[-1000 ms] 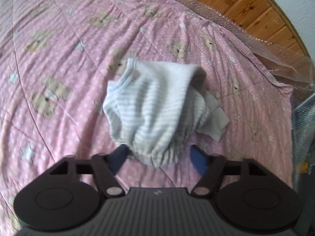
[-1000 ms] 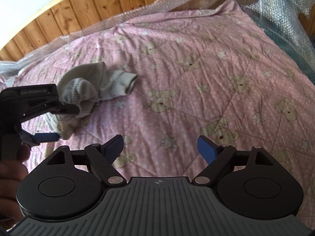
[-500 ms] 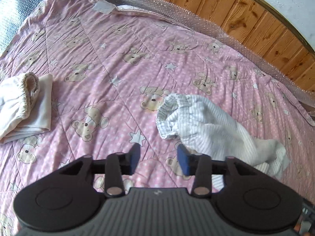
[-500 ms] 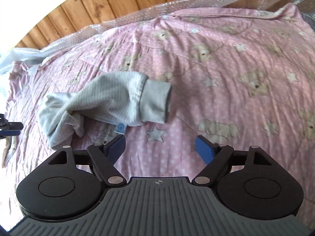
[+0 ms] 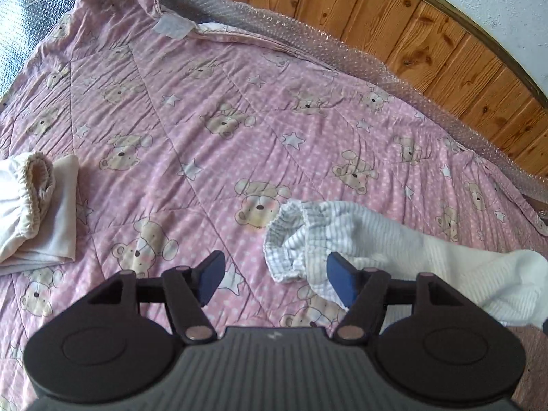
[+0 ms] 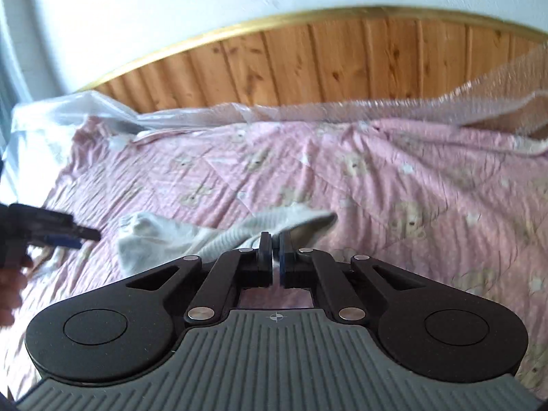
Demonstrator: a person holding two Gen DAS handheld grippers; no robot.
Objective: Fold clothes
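A small white and grey striped garment (image 5: 370, 239) lies crumpled on the pink teddy-bear quilt (image 5: 205, 120). Its elastic opening faces my left gripper (image 5: 275, 275), which is open and empty just in front of it; the right pad (image 5: 337, 279) is at the cloth's edge. In the right wrist view my right gripper (image 6: 273, 255) is shut on the cuff end of the striped garment (image 6: 219, 236) and holds it slightly raised. The left gripper (image 6: 65, 236) shows at the left of that view.
A folded cream garment (image 5: 30, 215) lies at the quilt's left. Bubble wrap (image 5: 308, 30) lines the quilt's far edge below a wooden wall panel (image 6: 325, 65). The quilt shows in the right wrist view (image 6: 428, 188) too.
My right gripper moved to the garment's cuff end and shut on it, lifting it a little. My left gripper let go of the garment and opened wider near the elastic opening.
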